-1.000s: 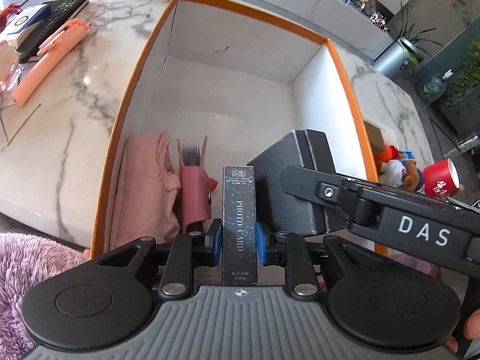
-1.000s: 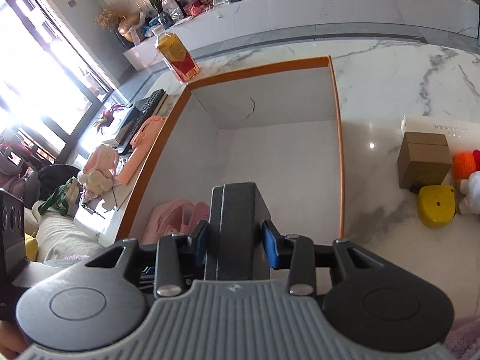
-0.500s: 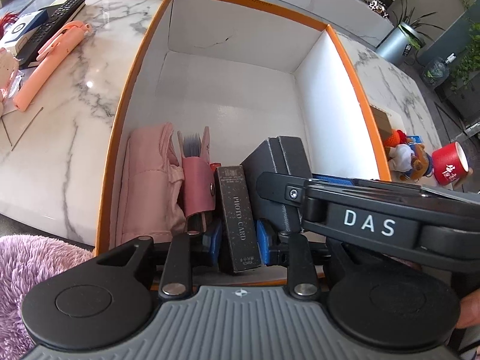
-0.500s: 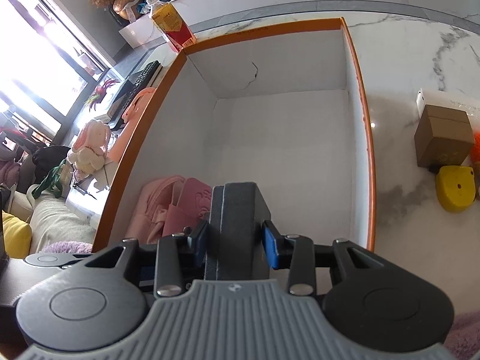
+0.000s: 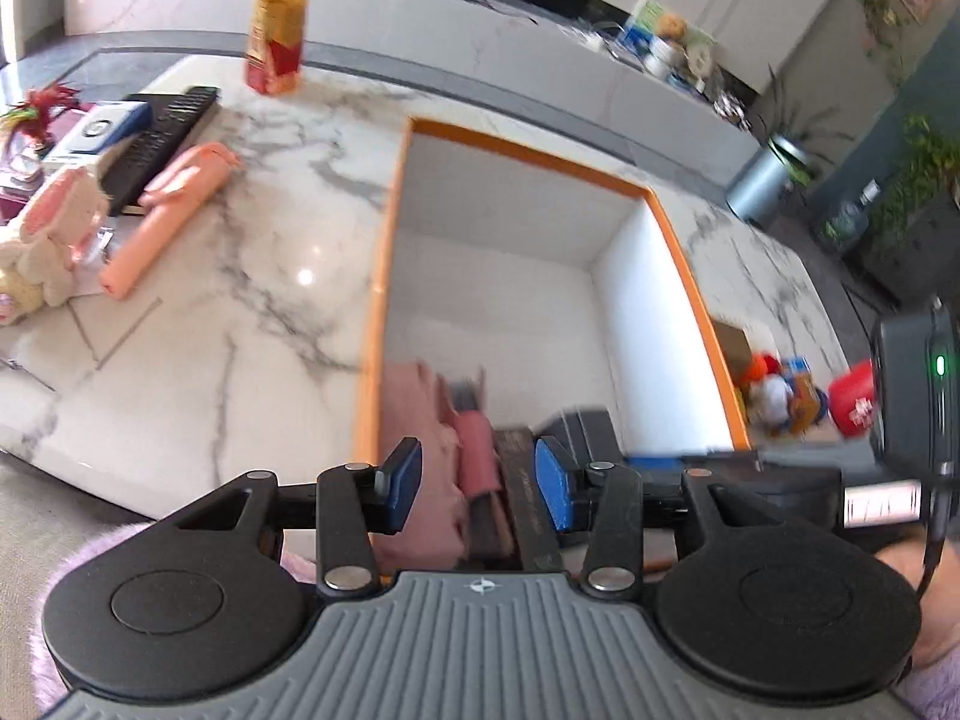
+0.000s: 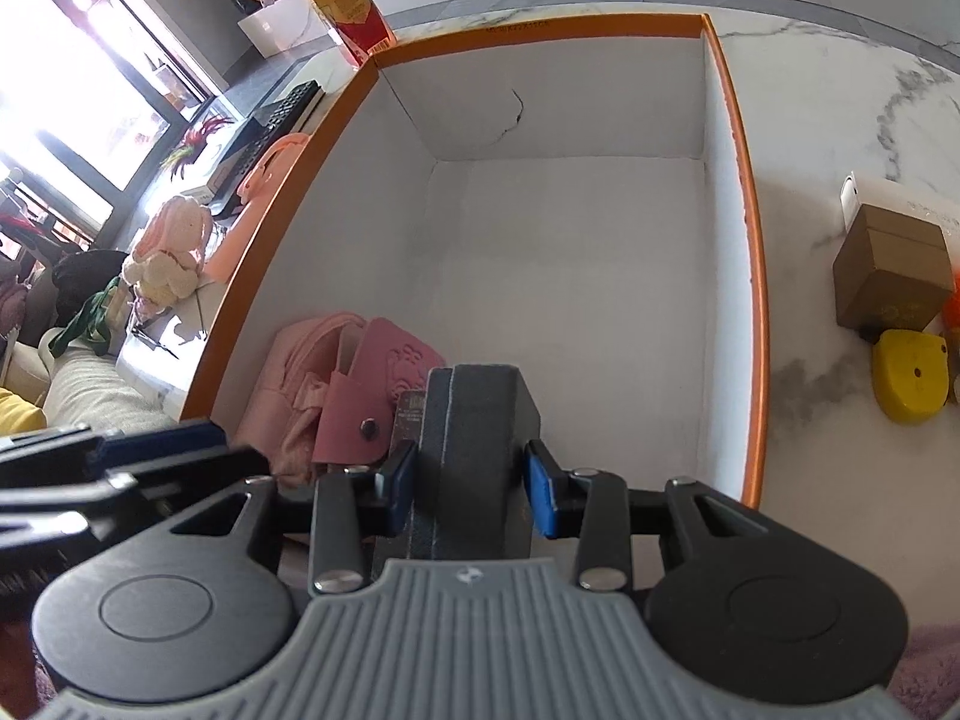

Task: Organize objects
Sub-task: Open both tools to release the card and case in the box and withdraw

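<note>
An orange-rimmed white box [image 5: 684,258] [image 6: 753,252] stands on the marble table. At its near end lie a pink pouch [image 5: 414,414] [image 6: 300,360], a pink comb case [image 5: 477,450] [image 6: 384,378], a dark photo-card box [image 5: 522,480] and a black case [image 6: 474,438] [image 5: 585,429]. My left gripper [image 5: 477,483] is open above the photo-card box, its pads clear of it. My right gripper [image 6: 471,489] has its pads against the sides of the black case, which stands in the box.
Left of the box lie a peach pencil case [image 5: 165,216], a black remote [image 5: 159,144], a plush rabbit [image 5: 42,240] and a drink bottle [image 5: 276,30]. Right of it are a brown box [image 6: 894,264], a yellow toy [image 6: 912,372], a red cup [image 5: 852,399].
My left gripper has opened, let go of the photo-card box in the orange box, and pulled up and back. My right gripper has lowered the black case further into the box.
</note>
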`<move>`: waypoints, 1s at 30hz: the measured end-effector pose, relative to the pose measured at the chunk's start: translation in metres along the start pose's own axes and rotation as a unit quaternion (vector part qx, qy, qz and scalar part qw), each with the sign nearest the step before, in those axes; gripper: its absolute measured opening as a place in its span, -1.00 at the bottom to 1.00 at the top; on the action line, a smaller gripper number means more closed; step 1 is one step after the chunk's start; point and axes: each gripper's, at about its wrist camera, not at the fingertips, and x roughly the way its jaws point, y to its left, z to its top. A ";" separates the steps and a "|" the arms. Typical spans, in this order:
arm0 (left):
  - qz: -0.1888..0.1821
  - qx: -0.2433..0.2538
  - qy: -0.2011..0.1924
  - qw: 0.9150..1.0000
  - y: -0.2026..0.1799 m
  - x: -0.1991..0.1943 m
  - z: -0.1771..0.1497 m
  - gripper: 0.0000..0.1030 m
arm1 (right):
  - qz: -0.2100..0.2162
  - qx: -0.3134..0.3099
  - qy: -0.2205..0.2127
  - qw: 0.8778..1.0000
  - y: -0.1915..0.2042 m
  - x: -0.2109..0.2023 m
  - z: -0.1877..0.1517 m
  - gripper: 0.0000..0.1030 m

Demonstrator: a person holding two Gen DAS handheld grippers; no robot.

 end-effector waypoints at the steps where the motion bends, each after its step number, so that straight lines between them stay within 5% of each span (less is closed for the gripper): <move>1: -0.002 -0.009 -0.005 1.000 0.005 0.000 0.002 -0.13 | -0.004 -0.002 0.005 1.000 0.001 0.003 -0.001 -0.21; 5: -0.039 -0.041 -0.007 0.998 0.021 0.002 0.005 -0.12 | -0.010 -0.006 0.013 1.000 0.005 0.010 -0.001 -0.20; 12: -0.035 -0.034 -0.073 0.996 0.024 -0.016 0.004 0.07 | -0.006 0.017 0.026 1.000 0.001 0.012 0.000 -0.18; 16: 0.007 -0.049 -0.032 0.998 0.036 -0.001 0.006 0.07 | 0.008 0.059 0.035 0.998 -0.004 0.013 0.001 -0.16; 20: -0.030 -0.063 0.000 0.998 0.042 0.011 -0.001 -0.22 | 0.038 0.101 0.046 0.993 -0.010 0.013 0.001 -0.17; 30: -0.004 -0.030 0.001 1.000 0.030 0.009 -0.002 -0.28 | 0.003 0.046 0.032 0.998 0.019 0.018 -0.008 -0.11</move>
